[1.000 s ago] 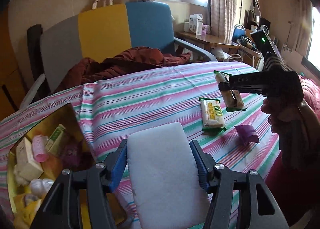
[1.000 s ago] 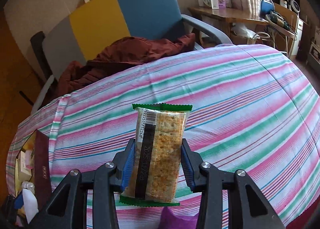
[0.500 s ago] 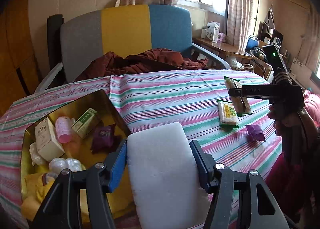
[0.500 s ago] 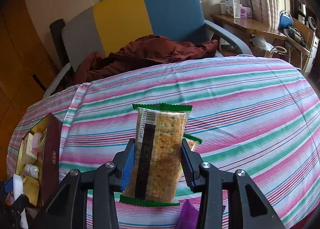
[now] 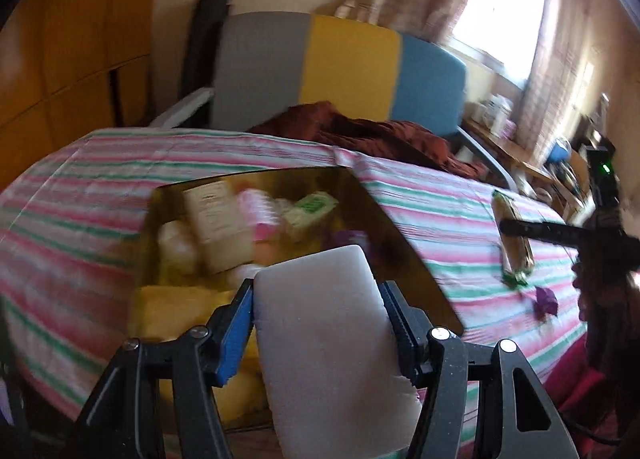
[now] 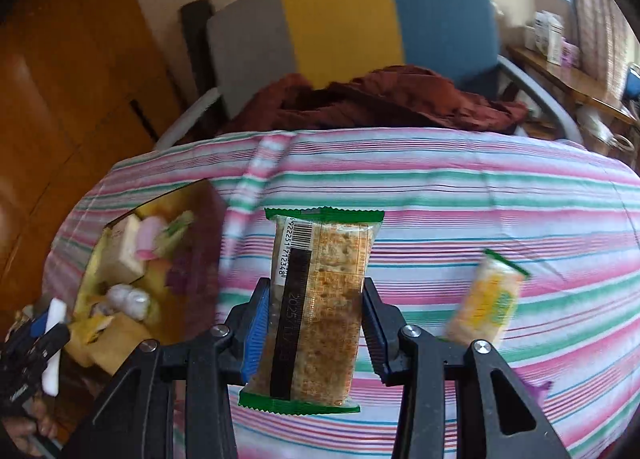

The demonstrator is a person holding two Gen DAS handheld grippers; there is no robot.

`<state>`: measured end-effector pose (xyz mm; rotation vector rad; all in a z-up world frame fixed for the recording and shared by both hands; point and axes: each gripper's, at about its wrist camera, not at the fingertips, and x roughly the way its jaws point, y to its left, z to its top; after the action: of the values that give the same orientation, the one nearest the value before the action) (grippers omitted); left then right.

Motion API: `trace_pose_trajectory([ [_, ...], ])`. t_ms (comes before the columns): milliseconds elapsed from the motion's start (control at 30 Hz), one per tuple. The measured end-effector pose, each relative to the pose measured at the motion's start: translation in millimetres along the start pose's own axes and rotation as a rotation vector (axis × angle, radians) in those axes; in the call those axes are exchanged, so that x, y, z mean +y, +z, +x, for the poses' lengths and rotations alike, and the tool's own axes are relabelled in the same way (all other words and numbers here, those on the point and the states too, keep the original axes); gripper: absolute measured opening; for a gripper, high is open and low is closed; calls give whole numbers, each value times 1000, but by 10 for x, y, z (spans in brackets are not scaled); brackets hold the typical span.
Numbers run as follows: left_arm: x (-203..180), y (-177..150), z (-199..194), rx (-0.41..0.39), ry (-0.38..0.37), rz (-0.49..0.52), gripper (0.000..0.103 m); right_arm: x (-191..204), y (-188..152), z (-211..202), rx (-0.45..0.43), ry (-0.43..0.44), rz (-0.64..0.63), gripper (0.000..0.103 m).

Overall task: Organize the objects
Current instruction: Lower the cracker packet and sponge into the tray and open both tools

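Observation:
My left gripper (image 5: 318,309) is shut on a white foam pad (image 5: 328,343) and holds it over the near end of an open gold-lined box (image 5: 404,259) on the striped table. The box (image 6: 208,235) holds several small packets and bottles. My right gripper (image 6: 312,309) is shut on a green-edged cracker packet (image 6: 320,299), held above the table right of the box; it also shows in the left wrist view (image 5: 514,243). A yellow snack packet (image 6: 486,297) lies on the cloth to its right. A purple wrapper (image 5: 546,299) lies near the front edge.
The round table wears a pink, green and white striped cloth (image 6: 480,195). Behind it stands a grey, yellow and blue chair (image 6: 344,19) with a dark red garment (image 6: 380,99) on the seat. A cluttered side table (image 6: 560,71) is at the back right.
Both grippers have swung left toward the box, each still holding its item. The box now fills the middle of the left wrist view, and more of it shows in the right wrist view.

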<state>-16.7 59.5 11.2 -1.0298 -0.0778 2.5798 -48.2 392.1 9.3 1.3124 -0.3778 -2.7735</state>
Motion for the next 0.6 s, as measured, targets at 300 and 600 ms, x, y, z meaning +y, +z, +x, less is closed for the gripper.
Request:
trace_pose_trajectory([
  [300, 729, -93, -297, -44, 113, -135, 62, 1150, -192, 222, 55, 157, -163, 43],
  [600, 619, -40, -315, -71, 164, -68, 64, 1514, -346, 328, 87, 148, -232, 43],
])
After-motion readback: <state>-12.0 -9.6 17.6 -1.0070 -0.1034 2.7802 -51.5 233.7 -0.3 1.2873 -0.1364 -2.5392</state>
